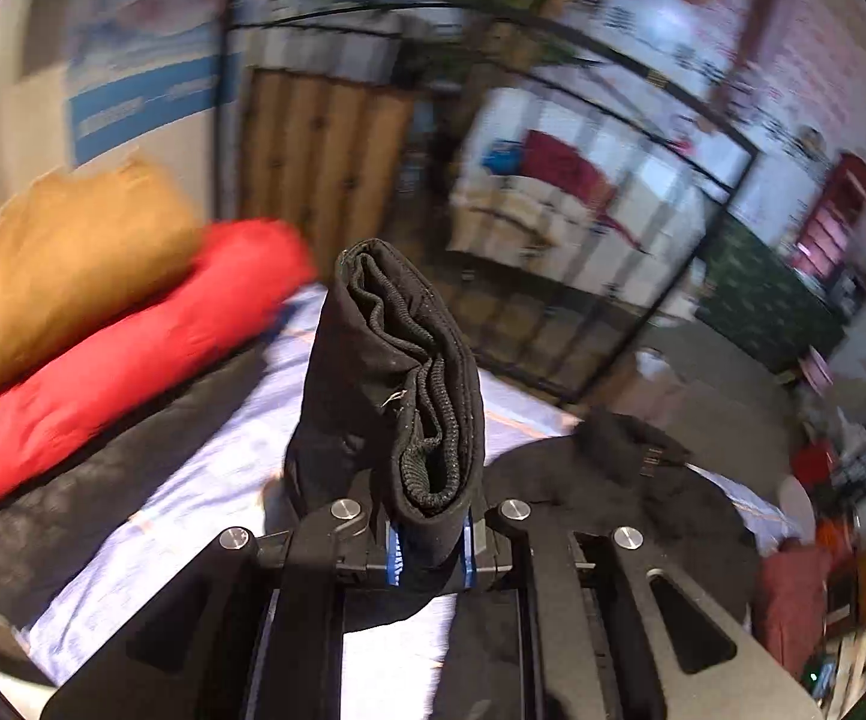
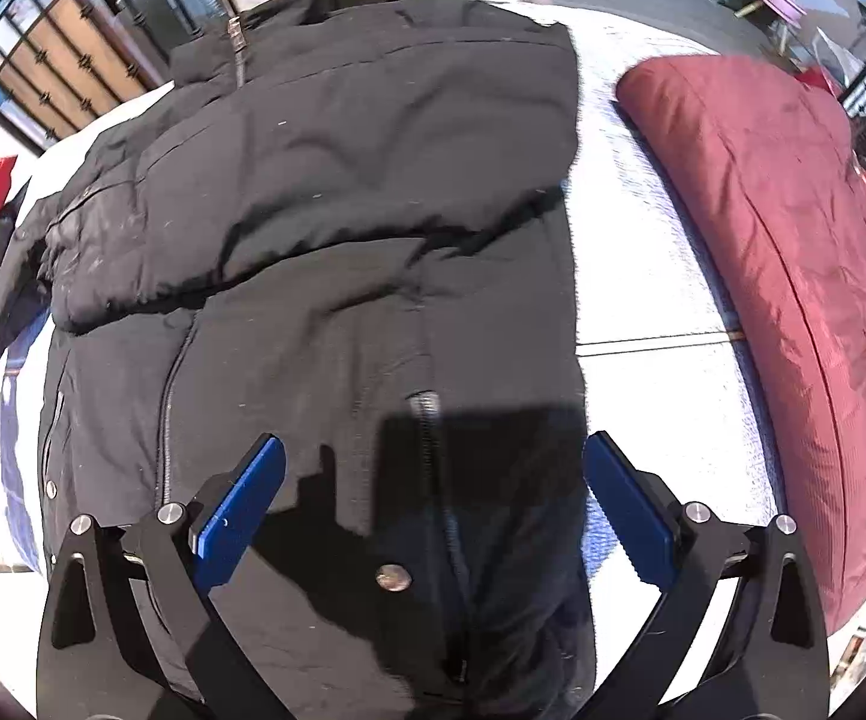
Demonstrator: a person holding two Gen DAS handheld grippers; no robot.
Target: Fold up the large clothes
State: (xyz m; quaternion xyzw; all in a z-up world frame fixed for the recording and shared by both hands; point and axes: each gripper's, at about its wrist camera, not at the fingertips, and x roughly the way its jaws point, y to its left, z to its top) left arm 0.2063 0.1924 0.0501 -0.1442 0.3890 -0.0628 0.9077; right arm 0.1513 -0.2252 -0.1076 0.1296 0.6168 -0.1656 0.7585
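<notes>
Black angular linkage arms (triangular cutouts), round silver screws (image 2: 170,512), flat blue pads (image 2: 241,510) lining the jaws

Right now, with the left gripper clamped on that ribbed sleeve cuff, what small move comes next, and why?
Probably carry the sleeve cuff inward and lay it across the black jacket. The left gripper holds it lifted above the bed sheet, while the right gripper hangs open over the jacket's front, holding nothing.

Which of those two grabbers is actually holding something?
The left gripper: its blue pads pinch the black jacket's ribbed cuff. The right gripper hangs open above the black padded jacket.
</notes>
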